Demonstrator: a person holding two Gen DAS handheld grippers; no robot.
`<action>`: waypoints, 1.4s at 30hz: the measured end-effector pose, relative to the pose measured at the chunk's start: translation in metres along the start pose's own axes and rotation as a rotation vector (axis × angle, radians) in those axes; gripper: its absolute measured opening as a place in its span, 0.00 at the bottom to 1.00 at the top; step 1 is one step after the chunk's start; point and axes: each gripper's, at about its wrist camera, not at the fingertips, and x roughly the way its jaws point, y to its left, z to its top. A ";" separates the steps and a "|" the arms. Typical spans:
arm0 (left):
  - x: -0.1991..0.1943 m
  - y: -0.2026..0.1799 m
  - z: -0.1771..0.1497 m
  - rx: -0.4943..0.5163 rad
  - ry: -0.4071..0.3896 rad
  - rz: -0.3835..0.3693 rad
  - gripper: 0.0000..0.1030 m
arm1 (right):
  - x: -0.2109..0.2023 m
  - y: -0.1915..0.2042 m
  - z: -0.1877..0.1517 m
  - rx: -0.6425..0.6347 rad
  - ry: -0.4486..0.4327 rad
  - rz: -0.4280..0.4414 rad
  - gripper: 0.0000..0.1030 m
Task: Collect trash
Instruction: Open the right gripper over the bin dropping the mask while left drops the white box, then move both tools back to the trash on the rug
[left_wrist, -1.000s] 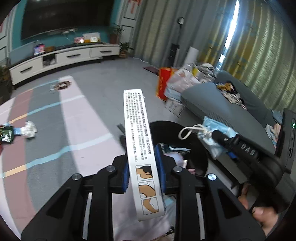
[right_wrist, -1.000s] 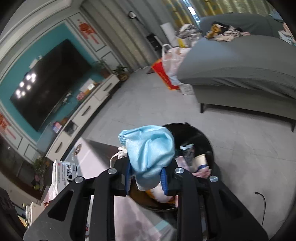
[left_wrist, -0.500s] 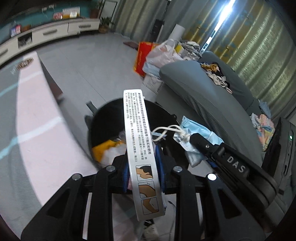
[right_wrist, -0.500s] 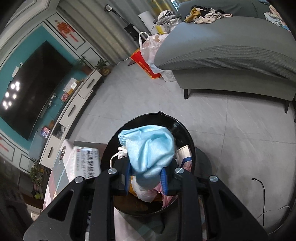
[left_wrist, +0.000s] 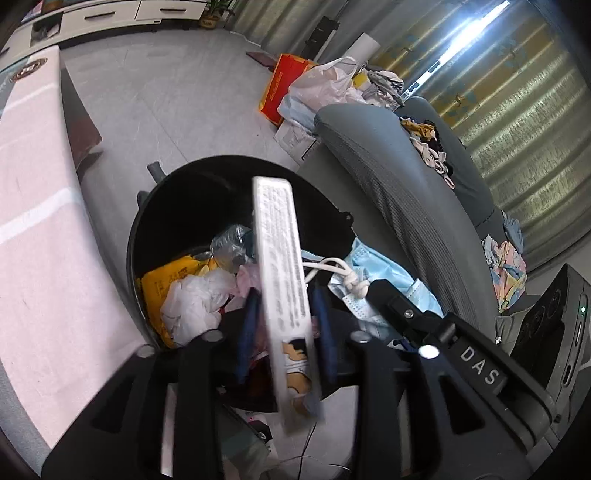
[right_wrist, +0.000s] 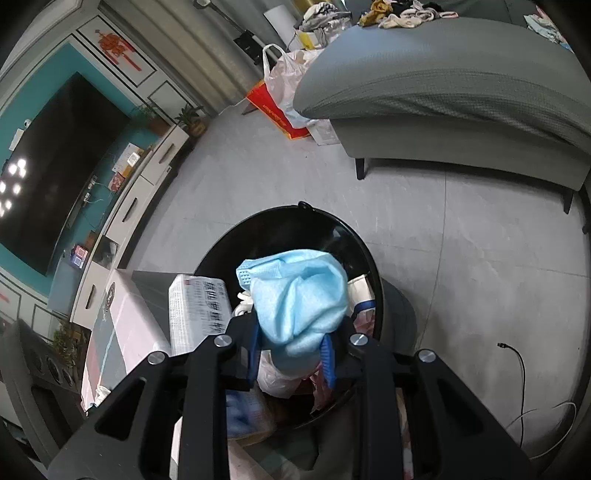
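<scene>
A long white printed box (left_wrist: 280, 280) stands between the blue pads of my left gripper (left_wrist: 286, 326). The jaws are opening, a gap shows on each side of the box, and it leans loose over the black round bin (left_wrist: 133, 236). The bin holds a yellow packet, white tissue and plastic wrap. My right gripper (right_wrist: 291, 350) is shut on a crumpled light-blue face mask (right_wrist: 299, 295) above the same bin (right_wrist: 371, 258). The mask (left_wrist: 384, 269) and its white ear loops appear just right of the box in the left wrist view. The box (right_wrist: 195, 314) shows left of the mask in the right wrist view.
A low table with a pink top (left_wrist: 37, 221) stands against the bin's left side. A grey sofa (right_wrist: 443, 92) with clothes on it lies beyond the bin, with red and white bags (left_wrist: 295, 88) by its end. A black cable (right_wrist: 517, 369) trails on the floor.
My left gripper came down over the bin and its jaws parted, so the white box now sits loose and tilted. The right gripper sank slightly over the bin, still holding the mask.
</scene>
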 end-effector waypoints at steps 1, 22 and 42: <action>0.000 0.000 0.000 -0.003 -0.005 0.003 0.48 | 0.000 -0.001 -0.001 0.005 0.000 0.000 0.27; -0.180 0.073 -0.039 -0.064 -0.434 0.258 0.97 | -0.041 0.058 -0.012 -0.155 -0.184 0.026 0.97; -0.328 0.265 -0.123 -0.394 -0.577 0.647 0.97 | -0.050 0.206 -0.125 -0.644 -0.168 0.181 0.97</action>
